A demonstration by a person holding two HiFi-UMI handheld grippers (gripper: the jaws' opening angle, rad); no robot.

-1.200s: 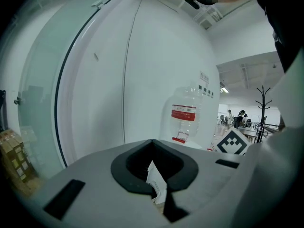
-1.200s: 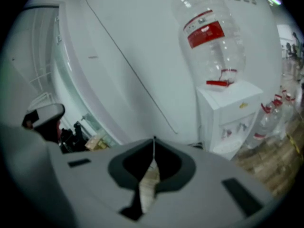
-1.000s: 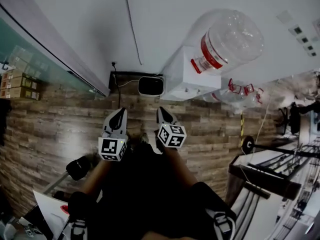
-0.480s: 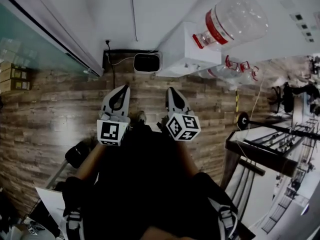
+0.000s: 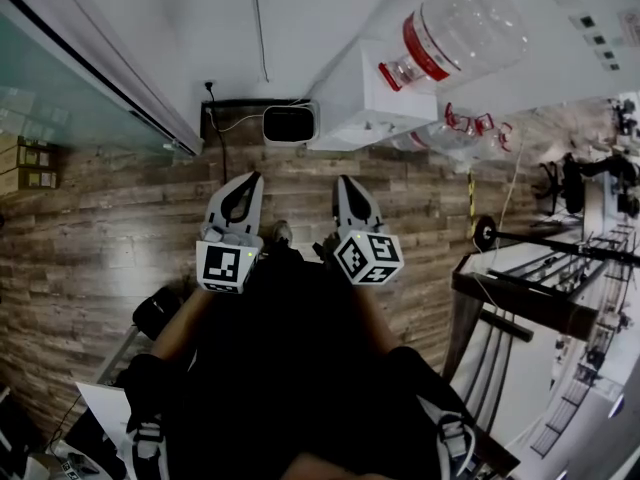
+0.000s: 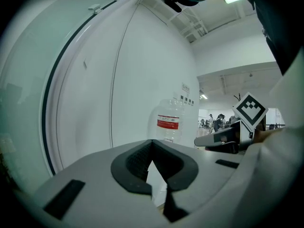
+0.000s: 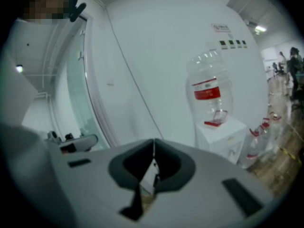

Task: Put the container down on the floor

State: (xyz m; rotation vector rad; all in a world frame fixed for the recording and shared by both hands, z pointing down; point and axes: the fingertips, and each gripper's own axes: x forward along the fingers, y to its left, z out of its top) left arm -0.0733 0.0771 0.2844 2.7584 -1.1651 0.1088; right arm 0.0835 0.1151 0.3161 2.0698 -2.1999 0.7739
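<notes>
A large clear water bottle [image 5: 455, 33] with a red label stands neck-down on a white dispenser [image 5: 365, 108] against the wall. It also shows in the left gripper view as the bottle [image 6: 168, 122] and in the right gripper view as the bottle [image 7: 209, 91]. My left gripper [image 5: 250, 178] and right gripper [image 5: 345, 180] hang side by side over the wood floor, well short of the dispenser. Both are shut with nothing between the jaws, tips meeting on the left gripper [image 6: 152, 141] and on the right gripper [image 7: 153, 140].
More clear bottles with red handles [image 5: 465, 133] lie on the floor beside the dispenser. A small black-and-white unit [image 5: 290, 123] sits at the wall, with a cable running up. A glass partition [image 5: 60, 108] is at the left, and black racks [image 5: 540, 298] are at the right.
Both grippers have risen and spread a little apart, the right one more. Their jaws stayed shut and empty.
</notes>
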